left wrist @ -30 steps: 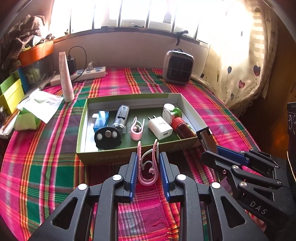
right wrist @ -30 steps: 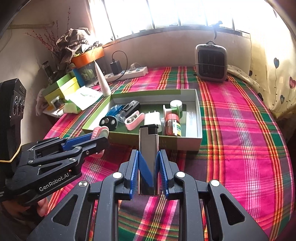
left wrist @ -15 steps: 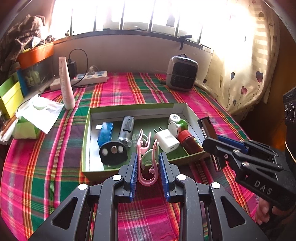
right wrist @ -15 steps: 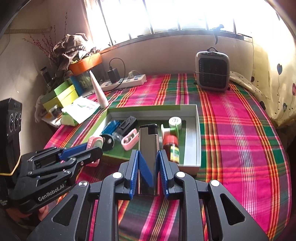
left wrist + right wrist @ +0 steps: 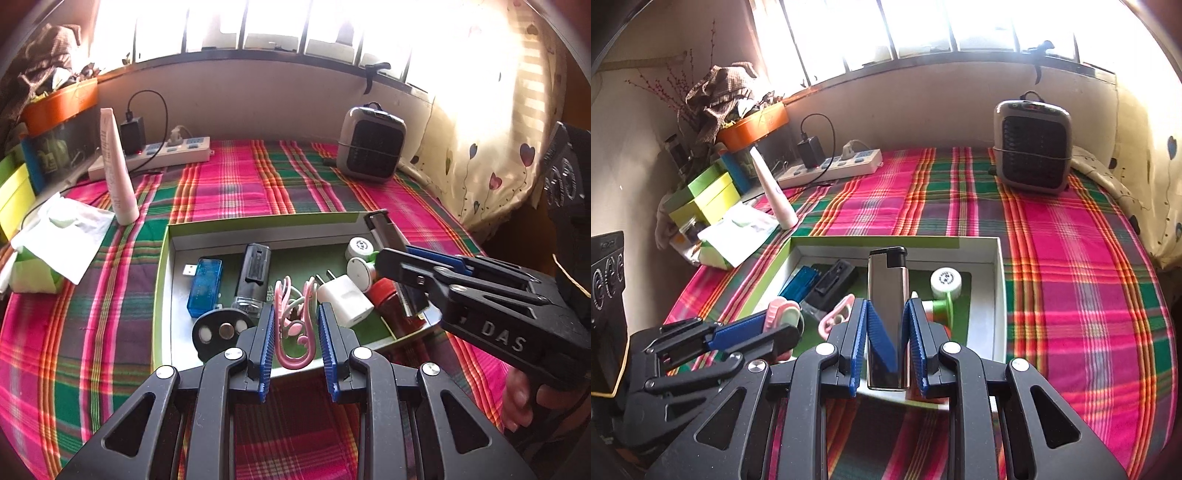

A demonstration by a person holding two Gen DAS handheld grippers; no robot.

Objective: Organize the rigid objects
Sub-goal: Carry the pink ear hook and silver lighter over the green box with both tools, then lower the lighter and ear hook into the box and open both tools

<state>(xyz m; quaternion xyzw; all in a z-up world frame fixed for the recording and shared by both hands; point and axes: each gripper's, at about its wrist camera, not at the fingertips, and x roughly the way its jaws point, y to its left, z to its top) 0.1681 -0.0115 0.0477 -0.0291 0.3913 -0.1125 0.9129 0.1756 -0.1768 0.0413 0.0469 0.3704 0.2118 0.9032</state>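
A green-sided open box [image 5: 162,266] lies on the plaid cloth and holds a blue USB stick [image 5: 204,286], a black device [image 5: 255,273], a black round disc [image 5: 221,332], a white charger [image 5: 345,300], white caps and a red-capped bottle [image 5: 386,295]. My left gripper [image 5: 295,325] is shut on a pink clip [image 5: 295,332] over the box's near edge. My right gripper [image 5: 886,321] is shut on a silver lighter [image 5: 888,295], upright above the box's [image 5: 997,295] near right part. The right gripper shows in the left wrist view [image 5: 461,288].
A small grey heater [image 5: 371,144] stands at the back right. A white power strip [image 5: 155,155], a pink tube [image 5: 116,166], tissues [image 5: 59,236] and green boxes [image 5: 705,195] sit at the left. A curtain [image 5: 491,129] hangs at the right.
Both grippers have moved forward and up over the box, each still holding its object. The box now lies directly beneath the fingertips.
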